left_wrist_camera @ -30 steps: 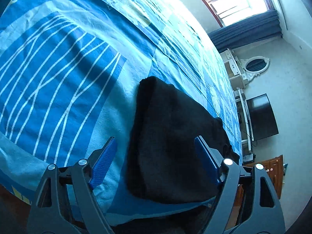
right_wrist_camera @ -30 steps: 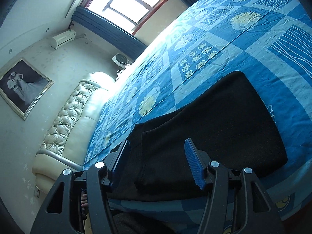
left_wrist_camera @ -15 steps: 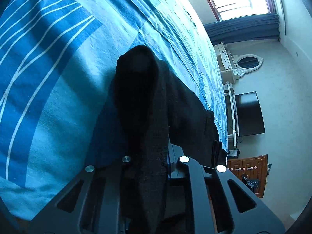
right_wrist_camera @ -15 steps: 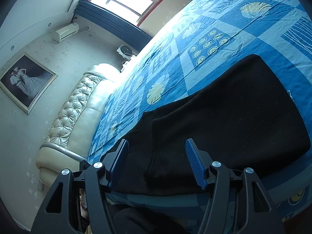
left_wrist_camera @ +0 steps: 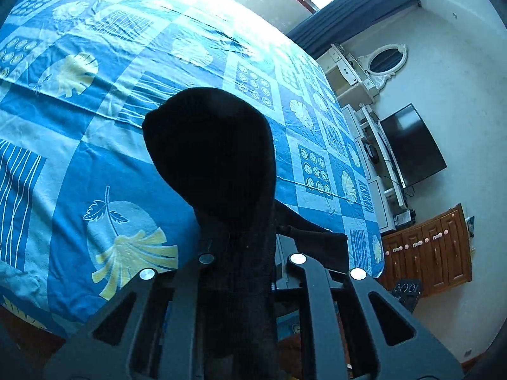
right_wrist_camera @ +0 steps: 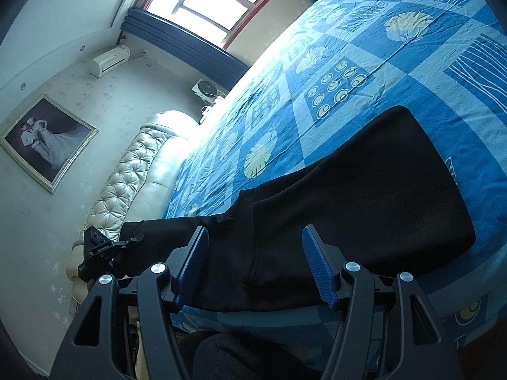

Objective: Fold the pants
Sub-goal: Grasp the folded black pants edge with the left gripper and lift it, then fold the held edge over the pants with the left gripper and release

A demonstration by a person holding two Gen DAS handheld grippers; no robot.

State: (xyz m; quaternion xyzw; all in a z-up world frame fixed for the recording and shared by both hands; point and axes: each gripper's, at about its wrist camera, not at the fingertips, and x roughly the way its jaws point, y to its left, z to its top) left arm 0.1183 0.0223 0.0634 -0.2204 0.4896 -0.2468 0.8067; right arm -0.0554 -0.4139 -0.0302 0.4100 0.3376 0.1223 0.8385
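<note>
Bedspread: blue patchwork, serving as the folding surface.
Black pants: lying flat near the bed's edge, one end raised.
Left gripper: clenched on that end, probably the waistband, to fold it over.
Right gripper: released, jaws straddling the fabric, ready to pin it.

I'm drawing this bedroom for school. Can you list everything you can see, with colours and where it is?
pants: one, black, on the near bed edge, one end lifted
bedspread: one, blue patchwork, over the bed
headboard: one, cream, tufted
window: one, dark blue curtains
air conditioner: one, white, high on wall
framed picture: one, on wall
television: one, black
cabinet: one, brown wood
left gripper: black, clamped on pants
right gripper: blue pads, open over pants
</note>
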